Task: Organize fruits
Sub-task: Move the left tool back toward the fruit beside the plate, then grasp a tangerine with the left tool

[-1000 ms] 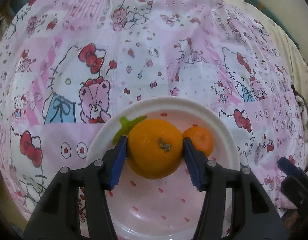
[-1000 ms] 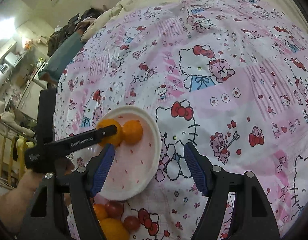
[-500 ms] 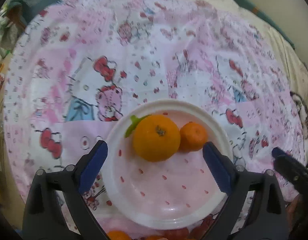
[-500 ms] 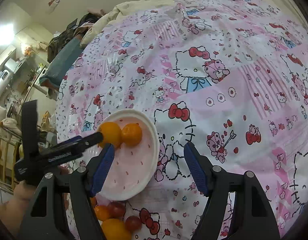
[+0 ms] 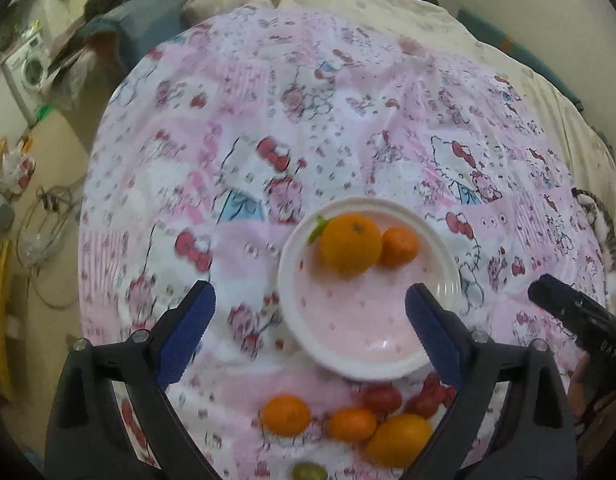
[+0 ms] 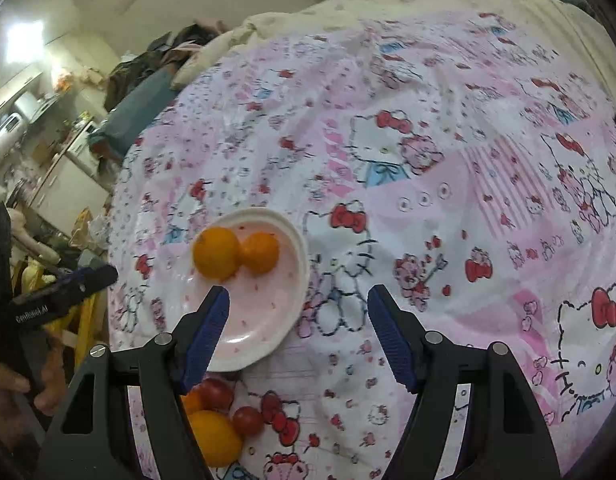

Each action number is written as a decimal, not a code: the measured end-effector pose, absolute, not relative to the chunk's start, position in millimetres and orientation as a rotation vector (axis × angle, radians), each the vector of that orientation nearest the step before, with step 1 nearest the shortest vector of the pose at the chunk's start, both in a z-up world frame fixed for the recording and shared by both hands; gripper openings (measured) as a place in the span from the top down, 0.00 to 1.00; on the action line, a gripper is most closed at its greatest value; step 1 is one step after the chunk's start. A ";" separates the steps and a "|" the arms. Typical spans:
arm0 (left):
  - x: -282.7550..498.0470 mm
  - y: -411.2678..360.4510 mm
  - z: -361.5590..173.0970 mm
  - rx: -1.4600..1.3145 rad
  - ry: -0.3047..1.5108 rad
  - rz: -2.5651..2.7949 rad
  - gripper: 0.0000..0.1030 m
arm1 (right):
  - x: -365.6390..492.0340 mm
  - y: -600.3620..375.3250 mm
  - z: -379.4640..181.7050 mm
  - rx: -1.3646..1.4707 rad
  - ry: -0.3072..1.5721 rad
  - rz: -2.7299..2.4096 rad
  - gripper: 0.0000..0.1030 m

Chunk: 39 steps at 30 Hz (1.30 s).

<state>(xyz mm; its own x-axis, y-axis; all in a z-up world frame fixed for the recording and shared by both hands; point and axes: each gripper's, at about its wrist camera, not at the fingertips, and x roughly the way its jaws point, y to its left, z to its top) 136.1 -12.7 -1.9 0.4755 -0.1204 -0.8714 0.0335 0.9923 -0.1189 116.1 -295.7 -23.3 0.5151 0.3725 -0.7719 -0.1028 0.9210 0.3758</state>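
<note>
My left gripper (image 5: 310, 312) is spread wide with nothing between its ribbed blue pads (image 5: 186, 330); a second ago those pads clamped the big orange, and now I've let go and pulled back and up. My right gripper (image 6: 298, 322) hangs just as wide and bare, as it was before, over the cloth beside the plate.

The big orange (image 5: 350, 243), round with dimpled skin, sits on the far side of the plate (image 5: 296, 320), touching the smaller smooth mandarin (image 5: 401, 246) on its right. A green leaf shape (image 5: 317, 229) peeks out at the orange's left. The plate is round, glossy, white-rimmed, pink with red flecks.

Pulling back has brought the loose fruit into view near the cloth's near edge: a mandarin (image 5: 286, 415), a smaller one (image 5: 351, 424), a larger oval orange fruit (image 5: 400, 439), two shiny red tomatoes (image 5: 382, 398) and a green grape (image 5: 308, 472).

All of it lies on the wrinkled pink cartoon-cat cloth (image 5: 348, 140), over a cream quilt (image 5: 388, 12).
</note>
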 end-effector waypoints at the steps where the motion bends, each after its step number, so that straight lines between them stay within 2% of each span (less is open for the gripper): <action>1: 129.7 -8.0 -2.5 -0.103 1.076 -0.089 0.08 | 114.6 -293.7 -22.3 0.298 0.990 0.297 0.28; 11: 91.8 12.4 -32.1 -0.150 1.181 -0.076 0.09 | 74.0 -277.9 -31.5 0.315 1.036 0.318 0.28; 17: 80.0 7.3 -60.7 -0.126 1.285 -0.070 0.13 | 63.7 -268.5 -24.2 0.290 1.001 0.328 0.28; 20: 75.1 -1.7 -73.0 -0.065 1.327 -0.067 0.20 | 61.1 -266.0 -23.1 0.285 0.999 0.333 0.28; 21: 73.6 -4.4 -75.2 -0.055 1.321 -0.068 0.31 | 60.3 -265.2 -22.6 0.281 0.997 0.336 0.28; 22: 73.5 -7.9 -76.9 -0.040 1.318 -0.072 0.34 | 59.8 -264.7 -22.2 0.278 0.996 0.337 0.28; 31: 81.4 -17.2 -98.7 0.013 1.388 -0.066 0.36 | 60.8 -261.5 -22.9 0.262 0.992 0.342 0.28; 36: 84.6 -6.8 -110.3 -0.033 1.436 -0.077 0.62 | 61.1 -261.1 -22.7 0.271 0.991 0.340 0.28; 39: 82.4 -10.9 -108.0 -0.013 1.419 -0.084 0.65 | 61.3 -260.4 -22.2 0.274 0.990 0.340 0.28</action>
<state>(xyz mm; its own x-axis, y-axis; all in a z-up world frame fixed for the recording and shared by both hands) 82.4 -10.9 -108.0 0.1486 -0.0662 -0.9867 0.0511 0.9969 -0.0592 61.3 -260.4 -22.2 0.5037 0.4002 -0.7656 -0.1540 0.9136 0.3762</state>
